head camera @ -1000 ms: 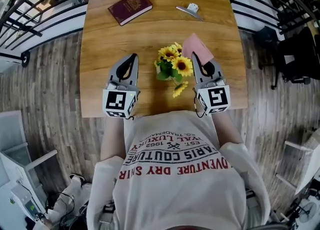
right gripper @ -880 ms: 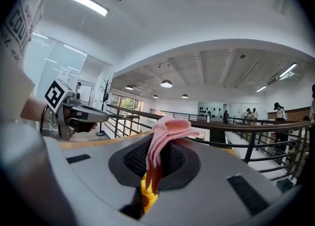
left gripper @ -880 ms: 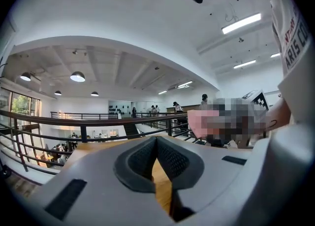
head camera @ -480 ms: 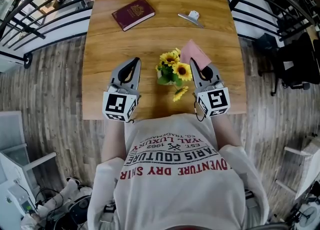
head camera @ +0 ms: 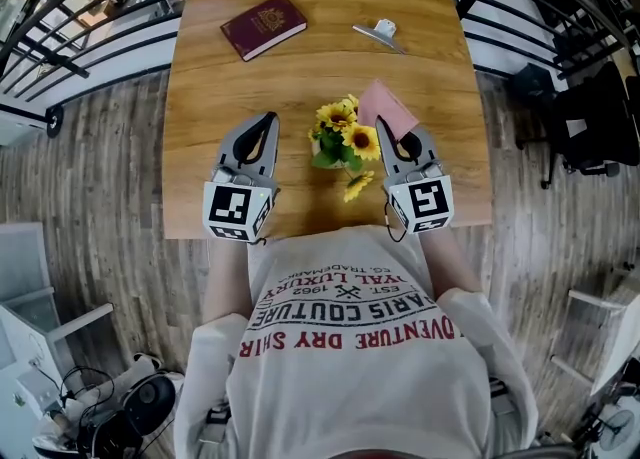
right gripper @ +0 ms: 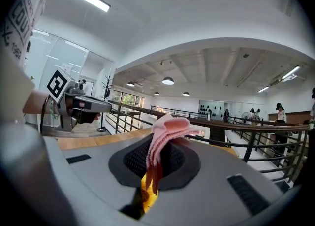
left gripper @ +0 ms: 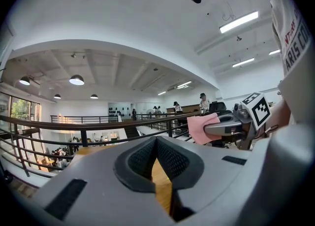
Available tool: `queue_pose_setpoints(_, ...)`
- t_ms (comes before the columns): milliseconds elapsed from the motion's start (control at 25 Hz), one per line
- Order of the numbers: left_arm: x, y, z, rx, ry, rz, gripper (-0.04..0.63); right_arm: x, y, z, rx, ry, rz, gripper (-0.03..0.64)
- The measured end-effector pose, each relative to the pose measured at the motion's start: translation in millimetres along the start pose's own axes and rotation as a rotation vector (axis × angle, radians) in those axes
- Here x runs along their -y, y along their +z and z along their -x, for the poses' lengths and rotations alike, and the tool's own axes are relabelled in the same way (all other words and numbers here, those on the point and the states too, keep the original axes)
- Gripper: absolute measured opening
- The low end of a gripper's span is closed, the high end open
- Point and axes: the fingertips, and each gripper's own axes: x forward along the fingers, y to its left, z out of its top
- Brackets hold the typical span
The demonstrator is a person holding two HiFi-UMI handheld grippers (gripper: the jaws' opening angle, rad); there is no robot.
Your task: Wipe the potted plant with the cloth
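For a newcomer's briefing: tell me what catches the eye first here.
The small pot of yellow sunflowers stands at the middle of the wooden table, between the two grippers. The right gripper is shut on a folded pink cloth just right of the blooms; the left gripper is shut and empty.

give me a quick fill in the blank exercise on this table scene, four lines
The right hand-held gripper is shut on a folded ____ cloth.
The left hand-held gripper is shut and holds ____.
The potted plant stands ____ the two hand-held grippers on the table.
The dark red booklet lies near the table's far ____ corner.
Missing words: pink; nothing; between; left.
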Motion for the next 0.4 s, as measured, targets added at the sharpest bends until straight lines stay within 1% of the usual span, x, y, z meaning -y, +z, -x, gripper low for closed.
queue_pose_setpoints(240,4.8,2.0,-2.7,0.008,-0.019,-0.011,0.017,5.8,-0.2,2.3,0.009,-0.012,-0.007,0.034)
queue_pose_setpoints(400,5.2,-2.4,-2.7,-0.001,-0.014,-0.041,0.017,5.9,-3.8,1.8,0.009,-0.017,-0.002,0.034)
